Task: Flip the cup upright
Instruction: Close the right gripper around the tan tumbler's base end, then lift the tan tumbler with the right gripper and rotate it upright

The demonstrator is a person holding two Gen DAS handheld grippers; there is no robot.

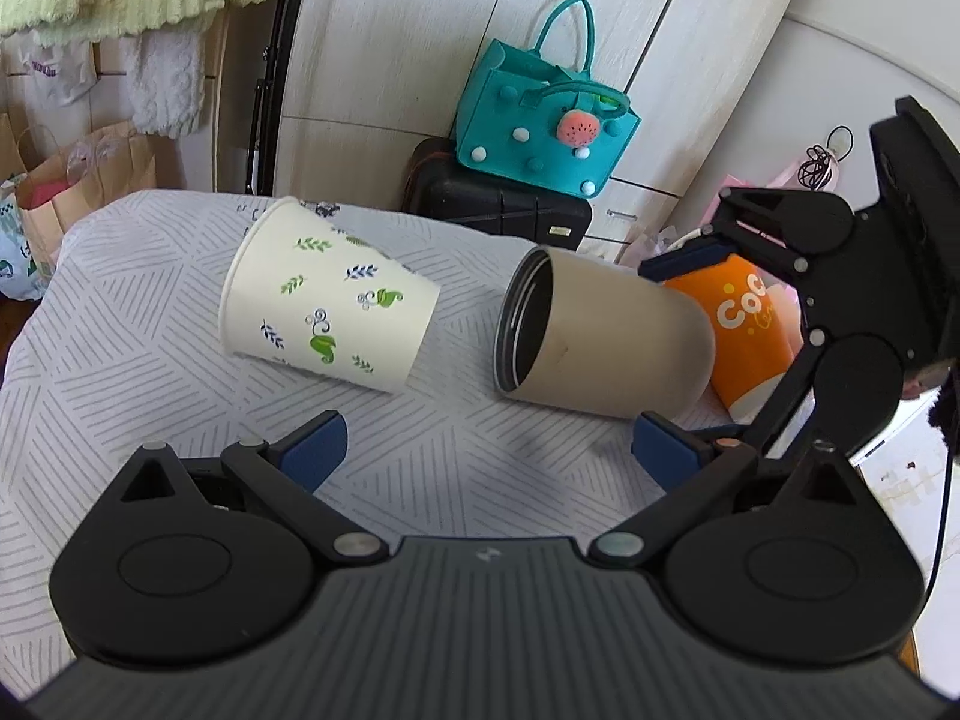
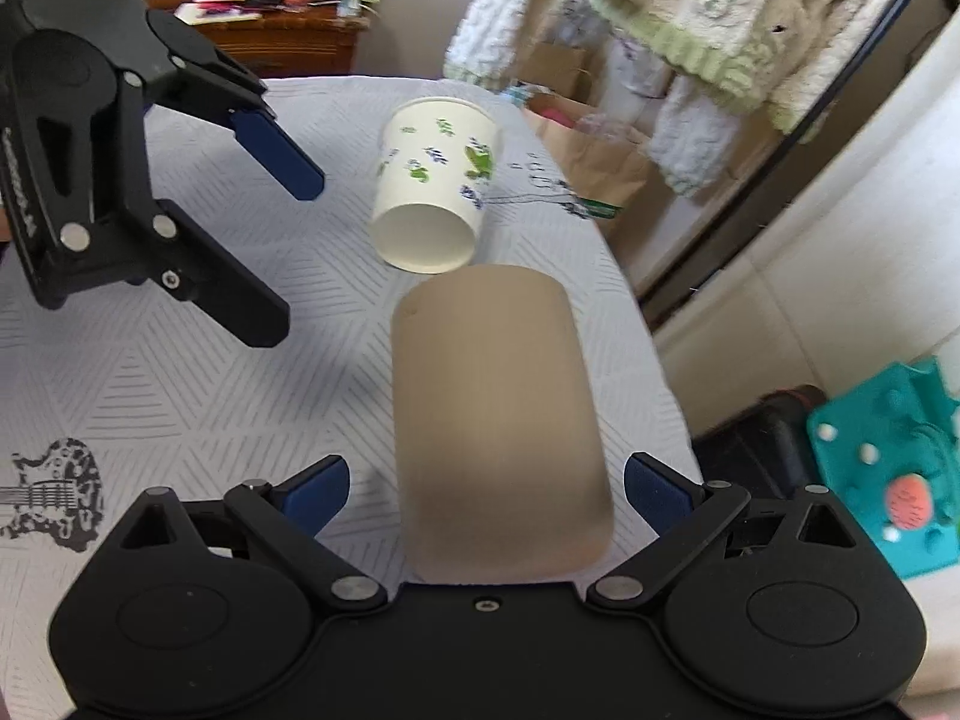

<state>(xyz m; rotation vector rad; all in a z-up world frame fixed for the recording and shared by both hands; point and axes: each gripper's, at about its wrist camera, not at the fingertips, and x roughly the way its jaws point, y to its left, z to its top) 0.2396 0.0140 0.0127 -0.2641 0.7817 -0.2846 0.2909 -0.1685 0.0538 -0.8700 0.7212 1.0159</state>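
Note:
A tan metal cup lies on its side on the patterned cloth, its open mouth facing left in the left wrist view. In the right wrist view the tan cup lies lengthwise between my right gripper's wide-open blue fingers, not clamped. A white paper cup with green leaf prints also lies on its side to the left; in the right wrist view the paper cup is beyond the tan cup. My left gripper is open and empty, in front of both cups. The right gripper straddles the tan cup's base.
The cloth-covered table ends just right of the cups. A teal felt bag sits on a black case behind. An orange plush lies by the tan cup. Clothes hang at the back left, paper bags below them.

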